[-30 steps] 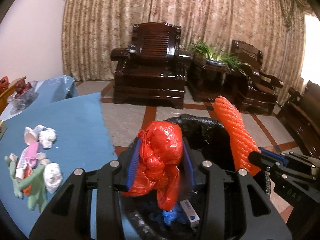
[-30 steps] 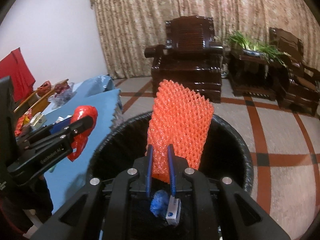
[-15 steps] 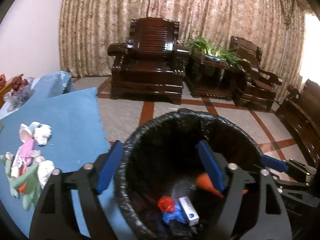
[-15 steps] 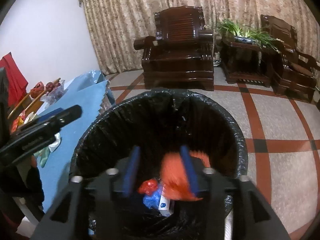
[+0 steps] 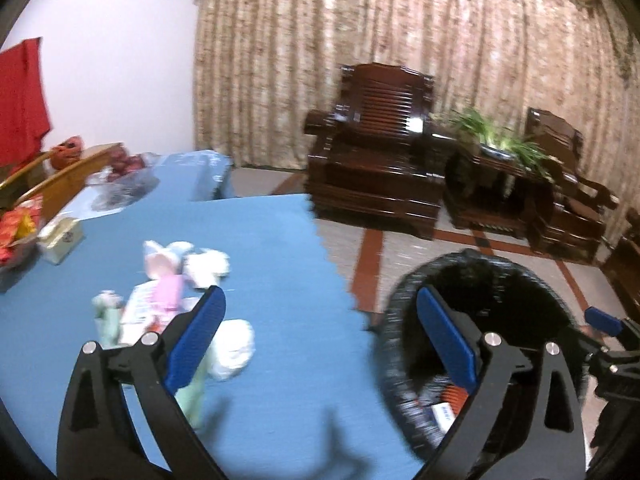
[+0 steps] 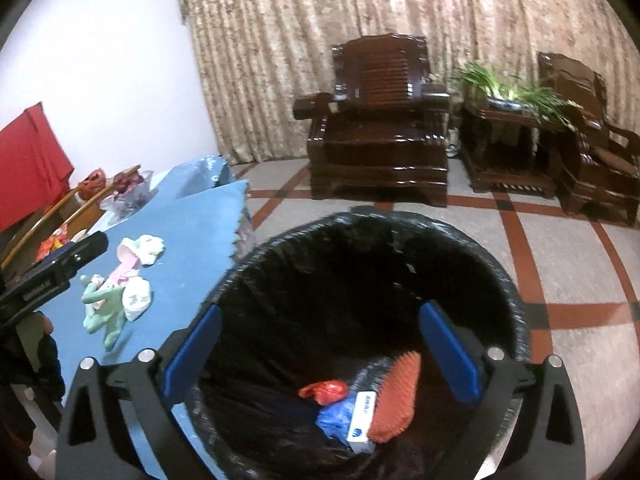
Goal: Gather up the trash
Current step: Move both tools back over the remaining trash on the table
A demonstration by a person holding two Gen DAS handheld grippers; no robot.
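Both grippers are empty, jaws spread wide. The left gripper faces the blue table, the right gripper hangs over the bin, where a red bag, an orange net and a small box already lie. The remaining trash — crumpled tissues, a pink wrapper, a pale green scrap — sits in a loose cluster on the table. It looks light, soft and crushable; a pinch across a tissue wad's bulk should hold, though thin wrappers may slip.
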